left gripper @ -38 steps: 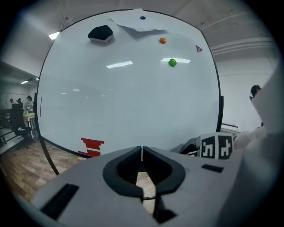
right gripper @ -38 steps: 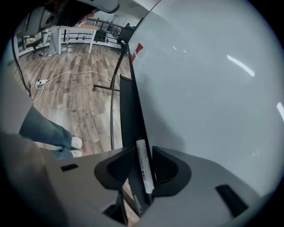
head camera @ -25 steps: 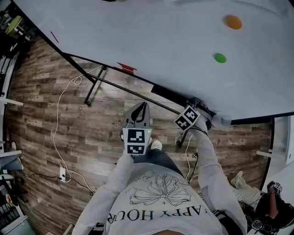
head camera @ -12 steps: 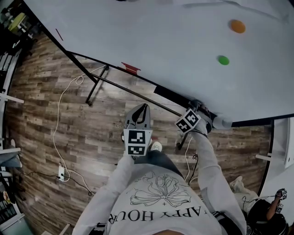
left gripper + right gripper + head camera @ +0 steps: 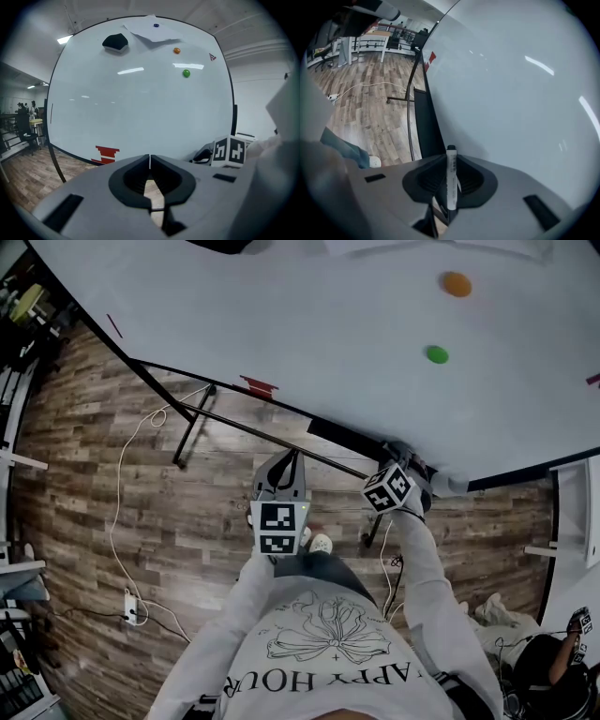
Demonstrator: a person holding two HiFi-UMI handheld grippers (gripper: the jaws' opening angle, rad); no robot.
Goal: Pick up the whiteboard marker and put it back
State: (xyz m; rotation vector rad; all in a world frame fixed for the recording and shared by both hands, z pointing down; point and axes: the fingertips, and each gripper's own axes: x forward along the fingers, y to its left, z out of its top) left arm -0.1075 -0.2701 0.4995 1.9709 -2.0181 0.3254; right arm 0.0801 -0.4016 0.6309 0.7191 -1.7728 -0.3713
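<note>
A white whiteboard marker [image 5: 451,180] with a black cap stands upright between the jaws of my right gripper [image 5: 450,161], which is shut on it. The cap end pokes out past the fingertips, close to the whiteboard [image 5: 511,84] and above its black tray [image 5: 424,124]. In the head view the right gripper [image 5: 405,450] sits at the tray [image 5: 342,439] under the board's lower edge, and the marker itself is hidden there. My left gripper [image 5: 294,461] hangs over the floor below the board, jaws shut and empty [image 5: 150,159].
The whiteboard [image 5: 328,334] carries a green magnet [image 5: 437,354], an orange magnet [image 5: 457,284], a black eraser [image 5: 115,42], a pinned paper [image 5: 152,32] and a red mark [image 5: 258,386]. Black stand legs [image 5: 192,423] and a white cable [image 5: 122,484] cross the wood floor.
The right gripper has rolled at the tray, so its marker cube shows a different face. The left gripper has stayed where it was.
</note>
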